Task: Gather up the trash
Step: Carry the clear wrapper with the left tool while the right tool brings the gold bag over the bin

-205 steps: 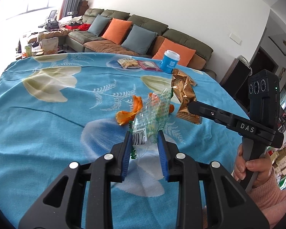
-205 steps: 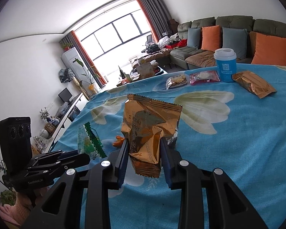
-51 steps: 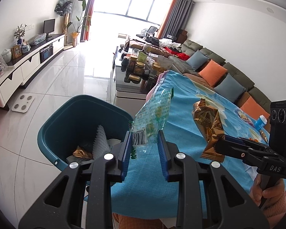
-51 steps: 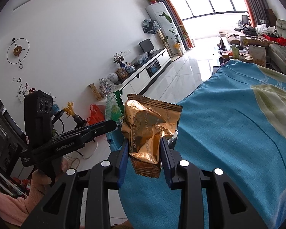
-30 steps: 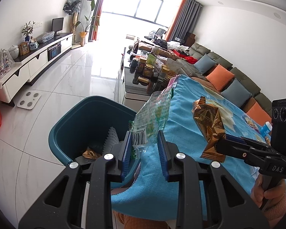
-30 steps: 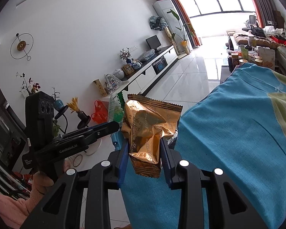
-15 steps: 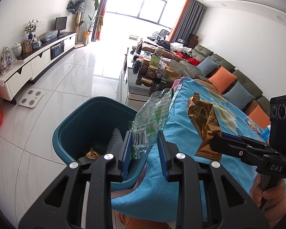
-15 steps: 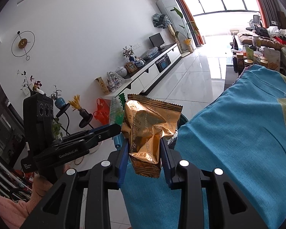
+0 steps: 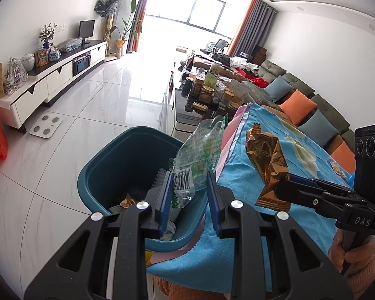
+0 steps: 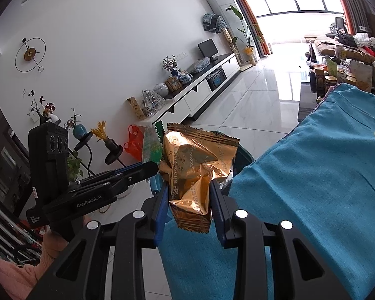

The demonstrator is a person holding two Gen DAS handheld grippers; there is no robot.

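Observation:
My left gripper (image 9: 188, 196) hangs over the near rim of a teal trash bin (image 9: 107, 167). Its jaws have spread and the clear green-printed wrapper (image 9: 200, 155) rests against the left pad only. The bin holds several scraps of trash. My right gripper (image 10: 188, 197) is shut on a crumpled gold foil wrapper (image 10: 195, 172) above the edge of the blue-cloth table (image 10: 325, 187). In the left wrist view the right gripper (image 9: 282, 186) holds the gold wrapper (image 9: 267, 160) to the right of the bin. In the right wrist view the left gripper (image 10: 151, 168) sits left of the gold wrapper.
The bin stands on a white tiled floor (image 9: 87, 115) against the table's corner. A low table with jars (image 9: 202, 95) stands behind it, a white TV cabinet (image 9: 50, 72) along the left wall, a sofa with cushions (image 9: 297, 102) at the right.
My left gripper's jaws have opened a little, loosening their hold on the clear wrapper above the bin. Both grippers moved closer to the bin. The right still holds the gold wrapper.

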